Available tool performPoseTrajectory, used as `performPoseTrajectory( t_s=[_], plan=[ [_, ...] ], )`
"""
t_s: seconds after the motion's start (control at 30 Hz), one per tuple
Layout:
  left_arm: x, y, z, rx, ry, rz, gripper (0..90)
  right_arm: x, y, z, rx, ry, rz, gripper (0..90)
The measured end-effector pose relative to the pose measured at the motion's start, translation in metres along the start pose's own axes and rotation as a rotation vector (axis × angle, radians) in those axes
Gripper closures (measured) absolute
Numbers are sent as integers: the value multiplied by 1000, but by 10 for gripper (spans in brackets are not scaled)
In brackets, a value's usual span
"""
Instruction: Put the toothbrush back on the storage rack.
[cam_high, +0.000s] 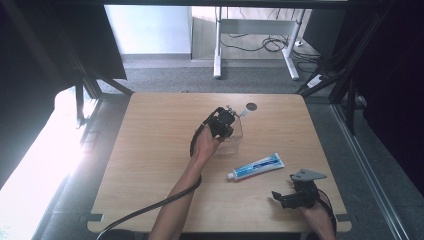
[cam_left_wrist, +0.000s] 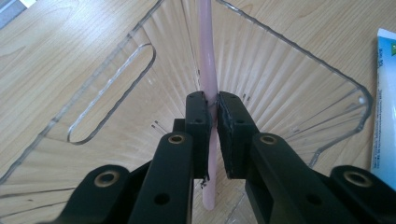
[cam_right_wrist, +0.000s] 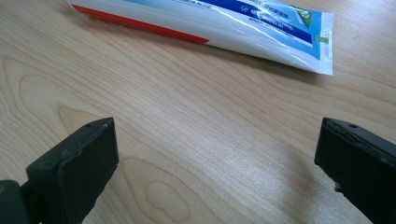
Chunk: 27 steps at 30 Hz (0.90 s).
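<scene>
A slim pink toothbrush handle (cam_left_wrist: 207, 56) runs down between my left gripper's (cam_left_wrist: 212, 100) black jaws, which are shut on it. The handle stands inside a clear ribbed plastic cup (cam_left_wrist: 289, 84) with a slot-shaped handle. From above, the left gripper (cam_high: 223, 122) hovers over that cup (cam_high: 234, 142) near the table's middle, and a pale end of the brush (cam_high: 243, 113) sticks out beyond it. A white and blue toothpaste tube (cam_high: 256, 166) (cam_right_wrist: 210, 23) lies flat on the wood. My right gripper (cam_high: 282, 188) (cam_right_wrist: 217, 158) rests open near the front right corner, with bare wood between its jaws.
The wooden table (cam_high: 150, 165) has a dark round hole (cam_high: 251, 106) near its far edge. The left gripper's cable (cam_high: 150, 207) trails off the front edge. Dark frame posts flank the table, and a desk frame stands on the carpet beyond.
</scene>
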<state>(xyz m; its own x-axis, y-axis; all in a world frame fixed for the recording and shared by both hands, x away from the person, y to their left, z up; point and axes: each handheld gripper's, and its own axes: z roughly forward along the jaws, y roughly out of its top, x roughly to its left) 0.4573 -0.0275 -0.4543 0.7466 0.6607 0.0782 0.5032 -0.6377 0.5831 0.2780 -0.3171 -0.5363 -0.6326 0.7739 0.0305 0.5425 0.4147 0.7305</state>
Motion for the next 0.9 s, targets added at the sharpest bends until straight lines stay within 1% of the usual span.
performPoseTrajectory(
  t_s=[0.17,0.47,0.57,0.63,0.7,0.73,0.77,0.8,0.87,0.9],
  plan=[
    [1,0,0,1,-1,-5,828,0,0,0,-3,-1,-2,0],
    [0,0,-4,-22,6,-12,787,0,0,-1,-4,-2,0,0],
    [0,2,-9,-39,1,-7,732,0,1,-1,-6,-1,-2,0],
    [0,2,-10,-41,1,-5,703,0,1,-1,-7,-2,-3,0],
    [-1,3,-15,-58,-3,-11,663,0,1,-1,-9,-4,-2,0],
    [-1,3,-15,-58,-3,-11,642,1,1,-1,-10,-4,-1,0],
    [-1,3,-16,-66,-9,-17,642,1,1,-1,-10,-4,-1,0],
    [-1,3,-19,-75,-13,-18,605,0,1,-1,-10,-5,-3,0],
    [0,3,-21,-78,-16,-16,576,0,1,-1,-10,-5,-4,0],
    [-1,3,-22,-85,-20,-24,576,0,1,-1,-11,-3,-7,0]
  ],
)
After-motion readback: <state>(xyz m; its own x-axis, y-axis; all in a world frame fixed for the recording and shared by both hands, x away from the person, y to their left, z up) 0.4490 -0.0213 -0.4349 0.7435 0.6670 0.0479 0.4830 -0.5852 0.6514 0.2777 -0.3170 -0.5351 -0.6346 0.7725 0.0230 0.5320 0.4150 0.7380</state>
